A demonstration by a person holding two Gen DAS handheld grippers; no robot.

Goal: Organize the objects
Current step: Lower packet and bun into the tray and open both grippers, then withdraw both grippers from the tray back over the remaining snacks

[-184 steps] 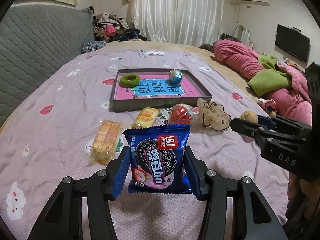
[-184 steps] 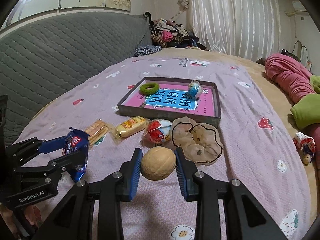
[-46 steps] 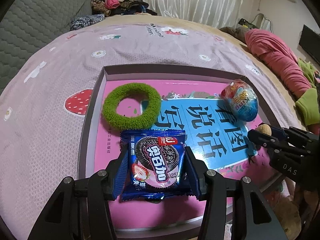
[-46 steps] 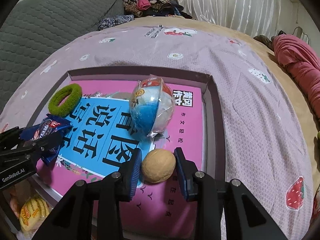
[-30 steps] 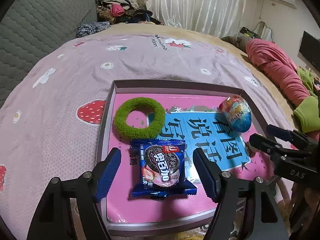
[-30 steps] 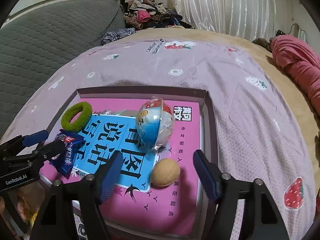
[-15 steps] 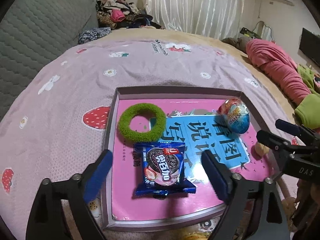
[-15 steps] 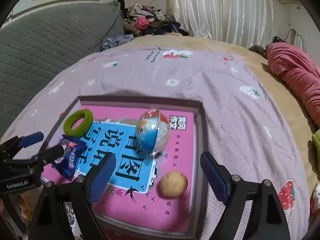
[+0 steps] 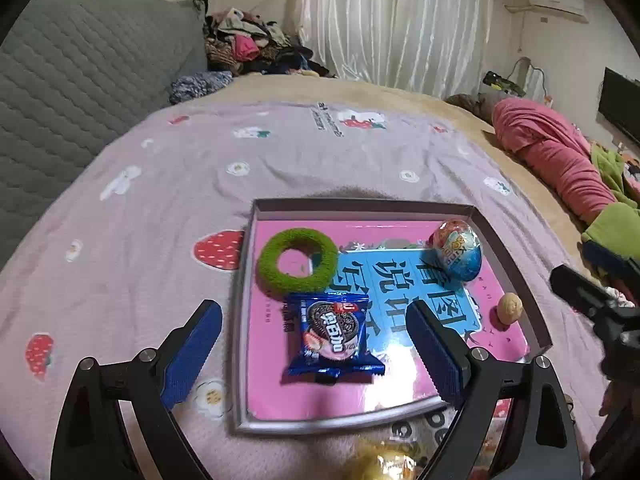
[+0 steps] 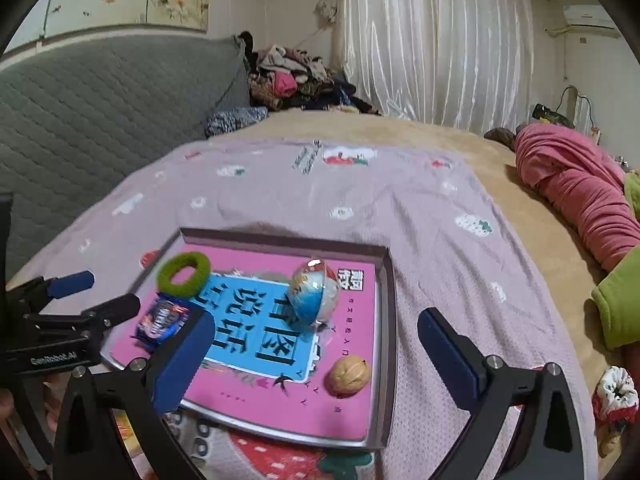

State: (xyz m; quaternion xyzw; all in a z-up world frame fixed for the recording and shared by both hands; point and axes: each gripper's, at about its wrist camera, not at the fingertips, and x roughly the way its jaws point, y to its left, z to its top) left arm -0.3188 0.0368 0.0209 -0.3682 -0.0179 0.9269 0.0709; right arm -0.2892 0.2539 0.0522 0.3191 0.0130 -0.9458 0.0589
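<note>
A grey-rimmed tray (image 9: 243,320) with a pink and blue liner lies on the lilac bedspread; it also shows in the right wrist view (image 10: 387,320). In it lie a green fuzzy ring (image 9: 297,260) (image 10: 183,274), a blue cookie packet (image 9: 333,334) (image 10: 162,322), a foil-wrapped egg (image 9: 458,249) (image 10: 315,291) and a walnut (image 9: 509,308) (image 10: 347,375). My left gripper (image 9: 314,354) is open and empty above the packet. My right gripper (image 10: 312,356) is open and empty above the tray, the walnut between its jaws' line of sight.
A yellow-wrapped snack (image 9: 376,464) lies just in front of the tray. A small stuffed toy (image 10: 614,396) sits at the right. Pink and green bedding (image 9: 560,160) lies at the right, a grey headboard (image 9: 80,80) at the left, a clothes pile (image 9: 248,46) at the back.
Both grippers opened, leaving the cookie packet and the walnut in the tray, then drew back and up from the tray.
</note>
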